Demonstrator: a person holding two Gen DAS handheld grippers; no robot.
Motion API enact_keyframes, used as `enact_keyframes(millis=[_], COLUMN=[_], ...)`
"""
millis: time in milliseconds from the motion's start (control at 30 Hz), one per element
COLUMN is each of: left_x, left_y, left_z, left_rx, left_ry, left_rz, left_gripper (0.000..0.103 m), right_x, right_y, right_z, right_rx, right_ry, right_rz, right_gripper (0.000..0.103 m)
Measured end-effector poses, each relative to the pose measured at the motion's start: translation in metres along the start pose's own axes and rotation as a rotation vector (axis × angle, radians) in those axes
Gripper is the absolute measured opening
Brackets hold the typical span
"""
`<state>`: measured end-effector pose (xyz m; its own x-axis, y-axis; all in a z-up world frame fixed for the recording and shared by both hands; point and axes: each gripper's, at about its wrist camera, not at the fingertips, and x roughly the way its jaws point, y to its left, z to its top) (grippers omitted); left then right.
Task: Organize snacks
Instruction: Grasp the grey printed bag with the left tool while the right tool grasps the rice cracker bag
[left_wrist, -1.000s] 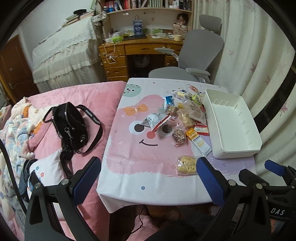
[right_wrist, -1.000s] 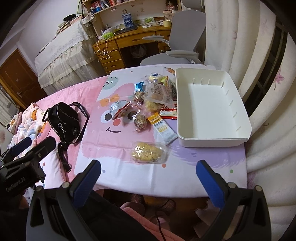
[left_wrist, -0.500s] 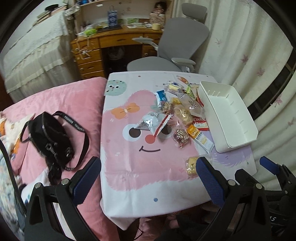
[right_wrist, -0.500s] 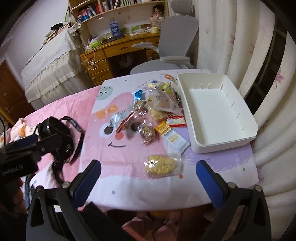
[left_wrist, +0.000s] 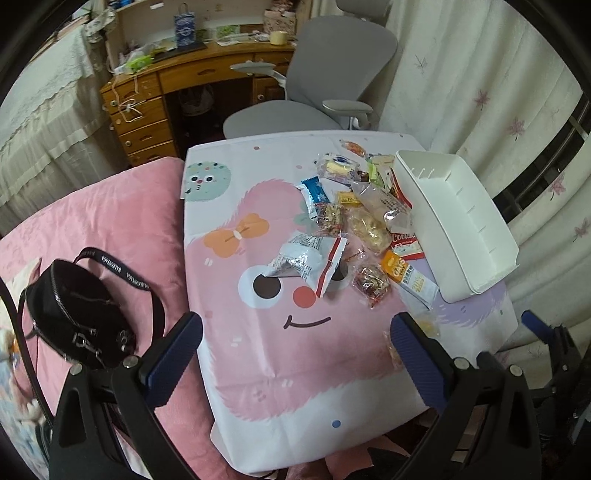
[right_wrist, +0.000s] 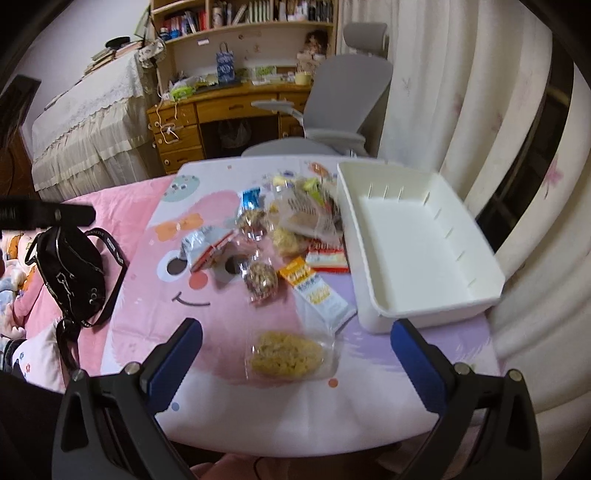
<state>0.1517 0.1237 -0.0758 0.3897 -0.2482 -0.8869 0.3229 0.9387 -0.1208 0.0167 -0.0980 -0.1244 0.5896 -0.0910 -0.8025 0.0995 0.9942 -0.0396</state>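
Several snack packets lie in a pile (left_wrist: 354, 229) on the small table with a pink cartoon cloth (left_wrist: 288, 354), also shown in the right wrist view (right_wrist: 280, 236). An empty white bin (right_wrist: 417, 243) stands at the table's right side (left_wrist: 454, 221). A clear bag of yellow puffs (right_wrist: 288, 354) lies alone near the front edge, straight ahead of my open, empty right gripper (right_wrist: 295, 354). My left gripper (left_wrist: 295, 350) is open and empty above the cloth's front middle. A silver and red packet (left_wrist: 310, 258) lies ahead of it.
A black bag (left_wrist: 74, 314) lies on the pink bed left of the table. A grey office chair (left_wrist: 325, 85) and a wooden desk (left_wrist: 177, 92) stand behind the table. Curtains (right_wrist: 480, 129) hang at the right.
Both grippers have moved forward and closer to the table. The left view has swung right, away from the bed. The puffs bag now sits between the right fingers' line of sight.
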Motion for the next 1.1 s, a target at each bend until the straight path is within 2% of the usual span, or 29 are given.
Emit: enact_keyframes(millis=[167,467,767,1000,1100], left_x=[0.028,0.102,0.178,0.220,0.230], left_y=[0.003,0.004,0.004,0.006,0.007], left_z=[0.018,0.049,0.064,0.064,0.065], left_rx=[0.019,0.009,0.030,0.068,0.066], left_ry=[0.035,0.147,0.264,0.337,0.346], left_rz=[-0.040,-0.141,-0.106,-0.074,-0.110], left_gripper=[0.101,0.101,0.101,0.101,0.101], right_x=[0.031,0.093,0.137,0.151,0.155], right_y=[0.000,0.013,0.016,0.010,0.009], right_z=[-0.015,-0.031,-0.045,-0.048,-0.048], right_rx=[0.000,-0.130,-0.111,-0.079,-0.068], right_ry=[0.052,0.174,0.308,0.336,0.342], right_rz=[0.040,0.065,0.100,0.088,0.098], right_gripper=[0.102,0.096,0.092,0.091,0.092])
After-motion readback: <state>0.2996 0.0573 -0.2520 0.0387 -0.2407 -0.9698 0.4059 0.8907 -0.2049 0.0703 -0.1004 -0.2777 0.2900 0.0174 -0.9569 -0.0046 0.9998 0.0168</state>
